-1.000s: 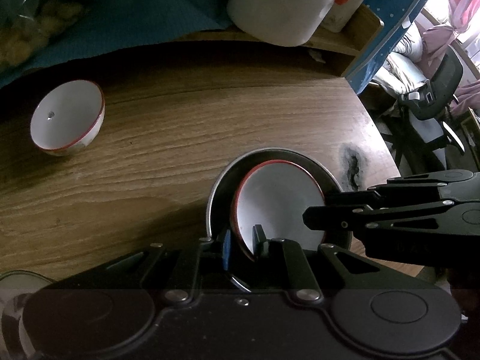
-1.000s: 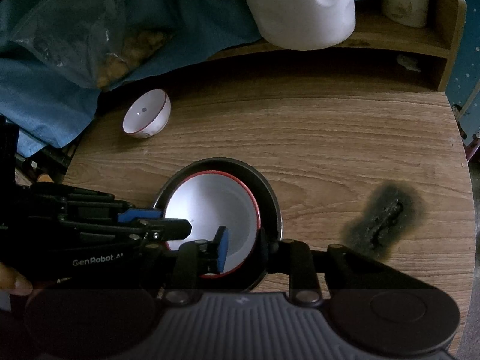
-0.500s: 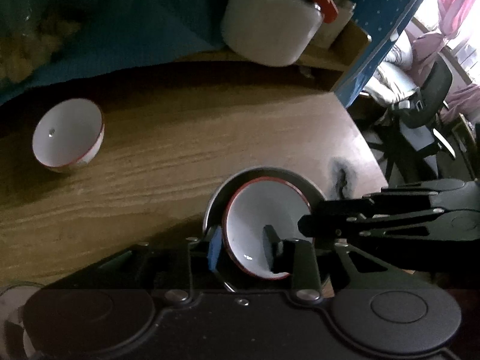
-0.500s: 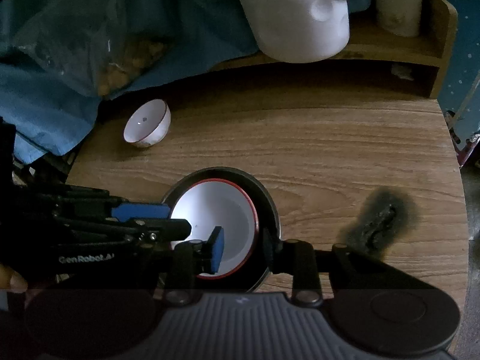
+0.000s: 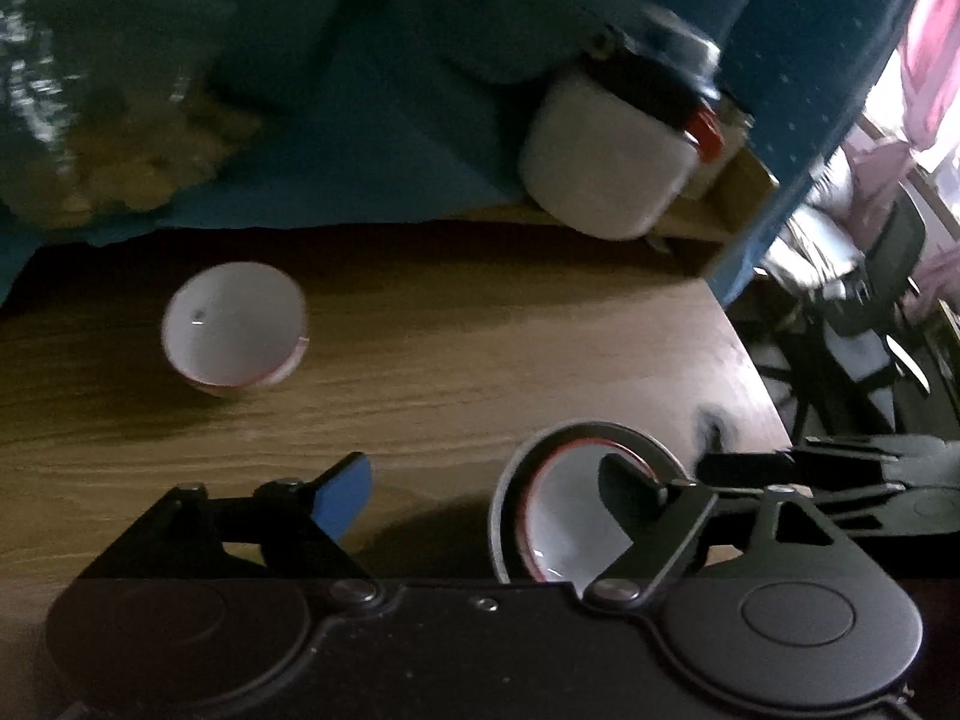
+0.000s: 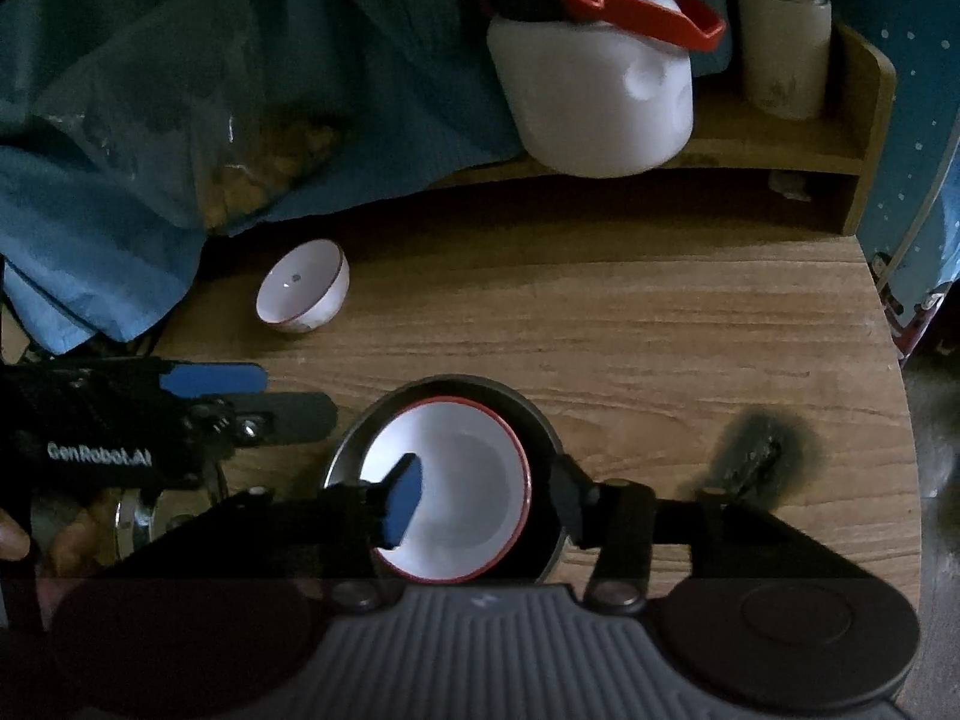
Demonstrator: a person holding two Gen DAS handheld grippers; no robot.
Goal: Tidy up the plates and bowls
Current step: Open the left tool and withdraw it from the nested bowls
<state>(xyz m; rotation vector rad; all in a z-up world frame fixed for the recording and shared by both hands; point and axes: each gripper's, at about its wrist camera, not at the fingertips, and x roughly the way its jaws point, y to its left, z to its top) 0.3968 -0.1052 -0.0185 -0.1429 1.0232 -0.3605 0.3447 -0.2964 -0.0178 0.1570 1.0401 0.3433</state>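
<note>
Wooden table [image 6: 630, 324], nested bowl [image 6: 462, 480] between opening right claw [image 6: 486, 495]

You work at a wooden table [image 6: 660, 324] with a black scorch mark [image 6: 756, 456] at four o'clock. At twelve o'clock a low wooden shelf [image 6: 780, 144] stands against blue cloth [image 6: 120, 228]. Daylight and an office chair [image 5: 888, 276] show at three o'clock in your left view.
</note>
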